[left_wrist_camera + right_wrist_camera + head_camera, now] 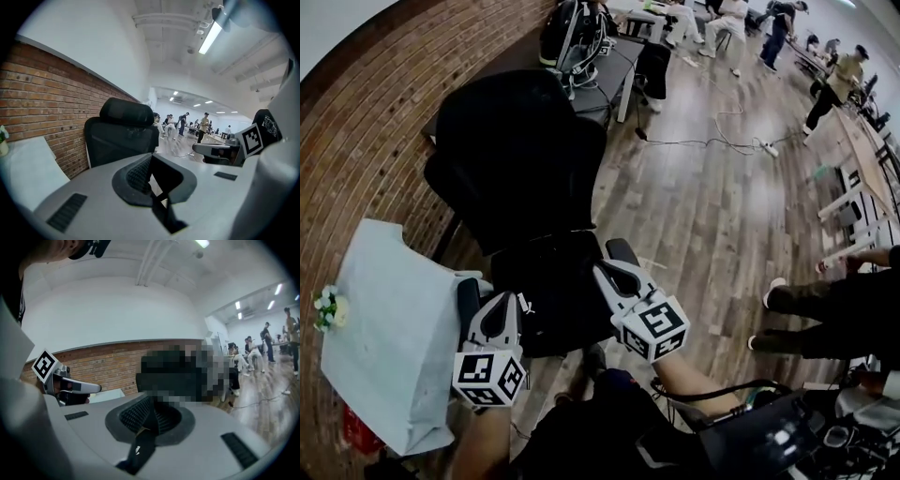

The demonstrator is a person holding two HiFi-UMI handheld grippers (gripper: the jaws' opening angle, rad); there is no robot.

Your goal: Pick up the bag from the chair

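Holding on tight, the right tool (605, 270) has its two jaws squeezed together on a thin black strap (143, 441). The strap comes out from between the bumpy pads and hangs down over the tool's grey body. It has a tiny white mark on it. The left tool (501, 300) looks much the same. Its jaws are pinched together at the tip, and a second strap (164, 215), black too, runs down from them.

Seen from above, the two tools are side by side, close to the person. The left tool is just beside a pale surface (394, 319). The black bag (553, 300) is the dark lump between the two tools, at the seat of the black chair (516, 150). It is so dark there that I cannot tell if the bag sits on the seat or hangs a little above it. The chair's tall back stands behind the bag.

A red brick wall (384, 122) runs along the left side. Some small white flowers (330, 307) sit at the far left edge of the pale surface. The floor (712, 216) is brown wood, and a white cable (741, 142) lies across it. Far off, some people (839, 80) stand and sit in the big room. Another person's dark legs (811, 314) show at the right.
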